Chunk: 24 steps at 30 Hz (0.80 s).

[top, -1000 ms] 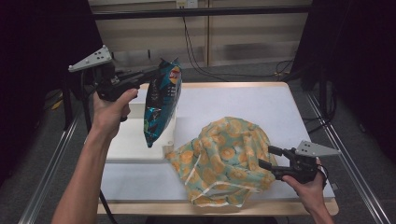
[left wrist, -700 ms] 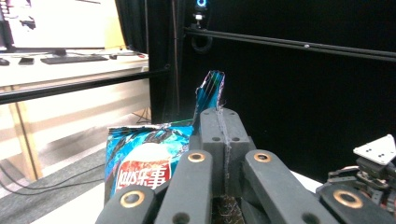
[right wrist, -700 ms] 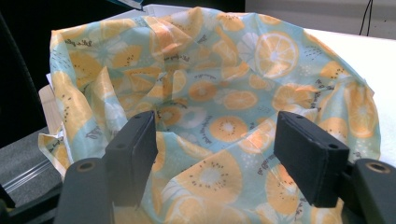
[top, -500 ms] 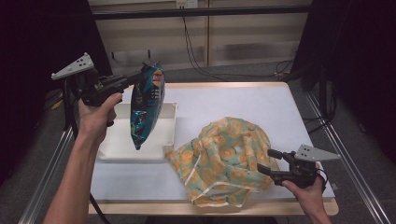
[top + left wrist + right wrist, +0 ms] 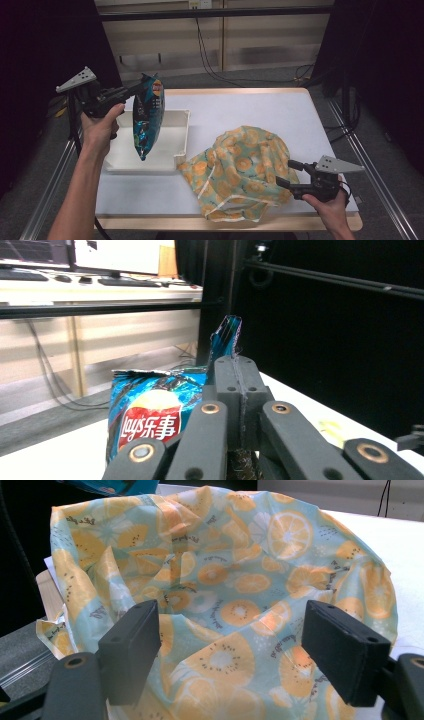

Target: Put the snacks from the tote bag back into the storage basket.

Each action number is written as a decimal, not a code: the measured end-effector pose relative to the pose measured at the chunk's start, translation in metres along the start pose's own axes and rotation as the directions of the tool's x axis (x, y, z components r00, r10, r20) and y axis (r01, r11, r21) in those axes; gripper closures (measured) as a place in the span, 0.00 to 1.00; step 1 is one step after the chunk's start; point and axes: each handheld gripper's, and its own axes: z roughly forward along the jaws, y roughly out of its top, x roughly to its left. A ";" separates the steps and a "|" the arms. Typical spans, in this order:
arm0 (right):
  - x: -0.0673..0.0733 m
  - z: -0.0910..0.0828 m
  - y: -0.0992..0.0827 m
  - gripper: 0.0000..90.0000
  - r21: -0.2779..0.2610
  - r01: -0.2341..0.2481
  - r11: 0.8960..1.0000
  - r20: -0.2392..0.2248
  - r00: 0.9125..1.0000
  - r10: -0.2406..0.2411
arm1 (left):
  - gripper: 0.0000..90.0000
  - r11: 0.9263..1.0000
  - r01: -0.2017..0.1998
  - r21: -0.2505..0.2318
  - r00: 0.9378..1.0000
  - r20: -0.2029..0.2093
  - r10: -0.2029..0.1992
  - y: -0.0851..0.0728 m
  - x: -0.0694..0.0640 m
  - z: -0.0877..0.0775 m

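My left claw [image 5: 131, 93] is clamped on the top corner of a blue Lay's crisp packet [image 5: 146, 120], which hangs straight down from the pinch, above the near part of a white tray [image 5: 181, 145] and clear of its floor. In the left gripper view the jaws stand pressed together on the crimped seal of the packet [image 5: 150, 415].

My right claw [image 5: 290, 172] sits low at the table's near right edge, its jaws apart and just opened wider, with nothing pinched. The fruit-print fabric bag [image 5: 240, 170] lies slumped directly ahead of its pads [image 5: 131, 645], mouth sagging.

Likely trouble: the grip is only a thin strip of foil, so the packet could slip or swing and clip the tray wall. With the bag unheld, I judge its mouth may fold shut before anything goes in.

Pose: my left forearm reaches forward and up, wrist level, claw pointing right. My right hand rests near the table edge, claw pointing left toward the bag
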 end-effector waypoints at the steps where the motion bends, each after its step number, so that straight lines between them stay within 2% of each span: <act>1: 0.000 0.000 0.000 0.27 -0.003 0.005 1.000 -0.001 1.000 -0.005 | 1.00 1.000 0.006 0.000 1.000 -0.014 -0.006 -0.001 0.002 0.000; 6: 0.003 -0.002 0.000 0.26 -0.024 0.019 1.000 0.006 1.000 -0.019 | 1.00 1.000 0.021 -0.001 0.999 -0.049 -0.021 -0.008 0.012 -0.002; 7: 0.003 -0.003 0.000 0.26 -0.027 0.021 0.999 0.006 1.000 -0.021 | 1.00 1.000 0.022 -0.002 0.997 -0.071 -0.022 -0.009 0.015 -0.002; 10: 0.005 -0.003 0.000 0.24 -0.028 0.019 0.999 0.004 1.000 -0.019 | 1.00 0.999 0.041 -0.008 0.994 -0.096 -0.041 -0.012 0.021 -0.001; 14: 0.007 -0.002 0.000 0.23 -0.024 0.022 0.999 -0.002 1.000 -0.022 | 1.00 0.999 0.037 -0.005 0.993 -0.113 -0.037 -0.012 0.029 0.001; 17: 0.006 -0.001 0.000 0.23 -0.025 0.027 0.999 -0.010 1.000 -0.027 | 1.00 1.000 0.031 0.000 0.989 -0.146 -0.031 -0.012 0.035 0.004; 20: 0.007 -0.002 0.000 0.21 -0.025 0.029 0.999 -0.012 1.000 -0.029 | 1.00 0.999 0.038 -0.004 0.988 -0.147 -0.038 -0.015 0.041 0.011; 23: 0.006 0.000 -0.001 0.19 -0.019 0.024 1.000 -0.016 1.000 -0.024 | 1.00 1.000 0.029 0.004 0.989 -0.148 -0.028 -0.020 0.044 0.018; 24: 0.006 0.000 -0.001 0.18 -0.016 0.028 0.999 -0.016 0.999 -0.028 | 1.00 0.999 0.038 0.007 0.987 -0.154 -0.037 -0.023 0.045 0.022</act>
